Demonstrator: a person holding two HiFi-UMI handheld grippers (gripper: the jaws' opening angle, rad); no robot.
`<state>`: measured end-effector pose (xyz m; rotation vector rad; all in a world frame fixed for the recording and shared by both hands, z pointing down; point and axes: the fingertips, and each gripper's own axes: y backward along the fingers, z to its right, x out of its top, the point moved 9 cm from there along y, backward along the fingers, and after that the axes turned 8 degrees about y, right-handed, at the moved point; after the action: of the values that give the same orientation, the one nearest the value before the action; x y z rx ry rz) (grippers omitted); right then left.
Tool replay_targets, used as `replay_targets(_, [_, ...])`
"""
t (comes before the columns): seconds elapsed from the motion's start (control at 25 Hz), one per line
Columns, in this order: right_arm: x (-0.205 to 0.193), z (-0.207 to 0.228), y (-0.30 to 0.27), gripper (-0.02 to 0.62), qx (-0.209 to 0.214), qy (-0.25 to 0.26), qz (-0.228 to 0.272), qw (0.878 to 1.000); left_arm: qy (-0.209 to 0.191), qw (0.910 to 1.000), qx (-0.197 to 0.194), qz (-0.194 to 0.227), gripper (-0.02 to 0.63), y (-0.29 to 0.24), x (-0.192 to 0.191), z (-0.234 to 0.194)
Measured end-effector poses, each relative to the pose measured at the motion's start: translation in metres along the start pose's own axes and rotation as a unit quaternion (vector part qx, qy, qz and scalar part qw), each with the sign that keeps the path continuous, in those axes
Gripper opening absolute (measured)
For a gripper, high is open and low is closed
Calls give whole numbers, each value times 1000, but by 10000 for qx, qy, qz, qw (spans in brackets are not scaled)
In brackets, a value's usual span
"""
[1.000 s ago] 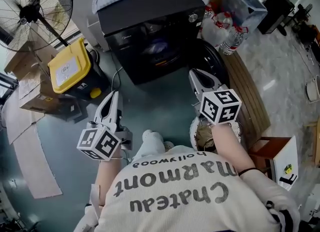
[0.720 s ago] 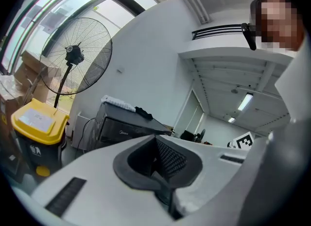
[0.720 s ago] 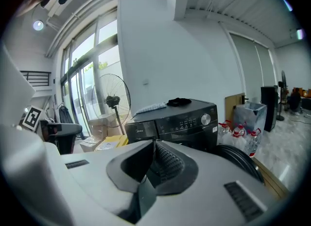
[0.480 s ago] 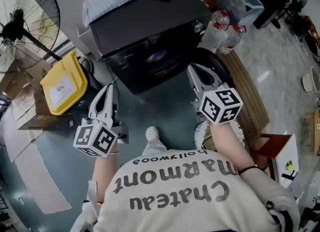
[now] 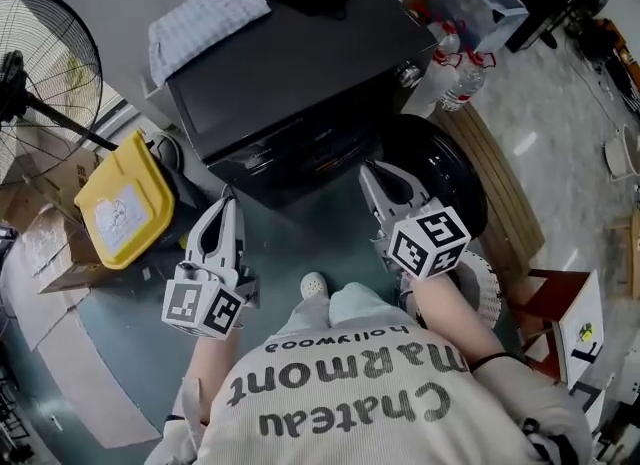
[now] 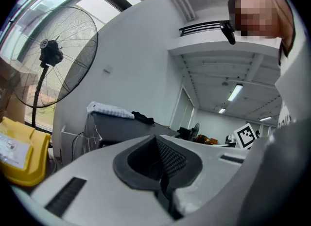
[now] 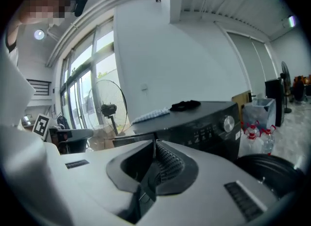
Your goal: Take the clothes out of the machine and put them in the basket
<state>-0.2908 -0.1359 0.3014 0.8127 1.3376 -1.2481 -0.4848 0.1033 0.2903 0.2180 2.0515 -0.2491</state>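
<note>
We hold the left gripper (image 5: 227,203) and right gripper (image 5: 369,172) empty, jaws pressed together, both pointing at the front of the black washing machine (image 5: 290,73) just ahead. The clothes inside are hidden from us. The right gripper seems nearer the opening, beside the open door (image 5: 447,181); the white basket (image 5: 486,289) sits by our right arm.

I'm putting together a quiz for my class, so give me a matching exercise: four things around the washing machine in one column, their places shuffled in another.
Things:
1. checked cloth
2. yellow box
3. water bottles
4. round door

Places, as the head view shows them:
A. swung open at the front of the machine
B. left of the machine, near the fan
C. on top of the machine
D. right of the machine

Pairs: 1-C, 2-B, 3-D, 4-A
</note>
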Motion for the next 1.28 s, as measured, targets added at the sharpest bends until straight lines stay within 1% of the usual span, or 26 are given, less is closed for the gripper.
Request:
replay_targets(0.12, [-45,9,-18,38,47,-325,-468,9984,-34,9995,15,-317,8,-8,-39,-13])
replay_targets(0.32, [-127,31,-44,40,184,-703,-1213,9900,54,9970,100,-760,8,-27,-119,-31])
replay_targets(0.4, [-161,38,-50,40,303,-834,-1536,9841,138,9950,190,-972,8,-35,-153,-34])
replay_targets(0.56, [-227,52,-60,40,655,-944,-2147,9699,250,9899,508,-1300,8,-52,-216,-38])
replay_targets(0.64, [-256,64,-67,40,813,-981,-2360,9634,287,9887,541,-1368,9,-67,-242,-39])
replay_targets(0.72, [-281,78,-76,40,907,-964,-2496,9593,329,9887,463,-1387,9,-86,-265,-40])
replay_targets(0.8, [-304,89,-86,40,976,-882,-2563,9576,338,9889,353,-1406,9,-101,-286,-42])
replay_targets(0.88, [-321,96,-98,40,1025,-770,-2533,9589,251,9894,254,-1407,9,-116,-306,-49])
replay_targets(1.04, [-344,115,-124,41,917,-519,-2222,9693,157,9914,85,-1293,10,-151,-333,-71])
replay_targets(1.16, [-357,132,-148,48,763,-371,-1895,9782,-6,9926,-167,-1202,14,-178,-349,-84])
replay_targets(1.2, [-362,138,-157,73,739,-361,-1795,9803,-17,9927,-261,-1181,46,-186,-355,-89])
replay_targets(1.24, [-367,143,-167,134,724,-362,-1711,9819,-3,9926,-357,-1163,93,-192,-361,-92])
replay_targets(1.28, [-370,148,-176,181,710,-348,-1639,9833,15,9924,-449,-1147,97,-198,-367,-95])
